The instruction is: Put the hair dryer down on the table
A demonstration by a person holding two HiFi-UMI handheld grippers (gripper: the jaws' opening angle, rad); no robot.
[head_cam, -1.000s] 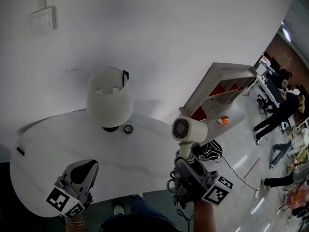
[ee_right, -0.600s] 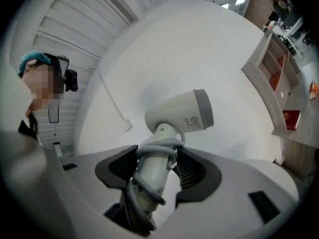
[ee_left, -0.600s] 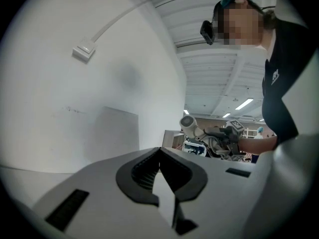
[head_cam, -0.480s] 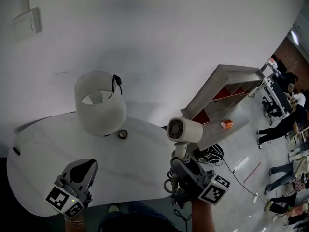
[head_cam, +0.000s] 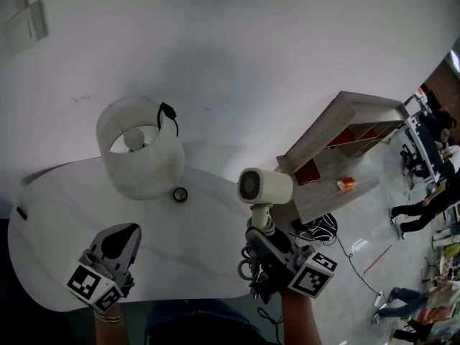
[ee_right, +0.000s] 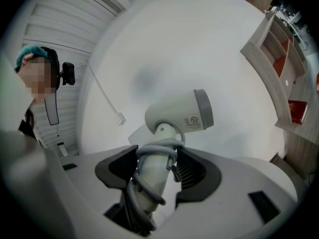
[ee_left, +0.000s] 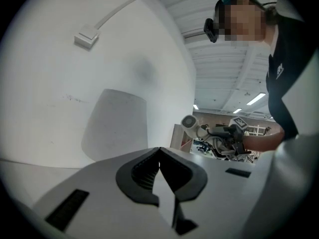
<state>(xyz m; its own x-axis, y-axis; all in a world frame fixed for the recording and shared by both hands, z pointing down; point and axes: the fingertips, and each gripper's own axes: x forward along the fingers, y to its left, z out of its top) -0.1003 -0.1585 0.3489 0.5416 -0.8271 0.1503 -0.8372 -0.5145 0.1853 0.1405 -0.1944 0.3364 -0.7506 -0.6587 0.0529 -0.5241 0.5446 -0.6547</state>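
A: On the table (head_cam: 57, 221), what's taking up room?
B: A white lamp (head_cam: 140, 153) is standing toward the back. A shelf unit (head_cam: 338, 146) is standing on the floor (head_cam: 374, 221) past the right edge. Plenty of open top is showing nearer us.
A: Where's the hair dryer (head_cam: 264, 187) sitting?
B: It isn't sitting. The right gripper (ee_right: 157, 171) is holding it upright in the air by the table's right edge, barrel on top, grille facing the head camera. The jaws are clamping the handle (ee_right: 152, 183) low down.
A: Left gripper (ee_left: 159, 156)?
B: Hovering over the near-left of the table, jaws pressed together, nothing between them.
A: Anything on the handle?
B: The cord (ee_right: 149, 153) is coiling round it, right where the pads (ee_right: 192, 171) are biting. So I'm guessing the grip is partly on rubbery cable, not only hard plastic, and could be rolling a bit.
A: Handling?
B: It's looking light, with a rigid shell, and top-heavy with the barrel up. I'm doubting it stands on its handle end, so laying it on its side is looking safer. The handle is the right hold.
A: Obstacles?
B: Only a small dark disc (head_cam: 180, 193) lying just in front of the lamp base, well apart from the dryer.
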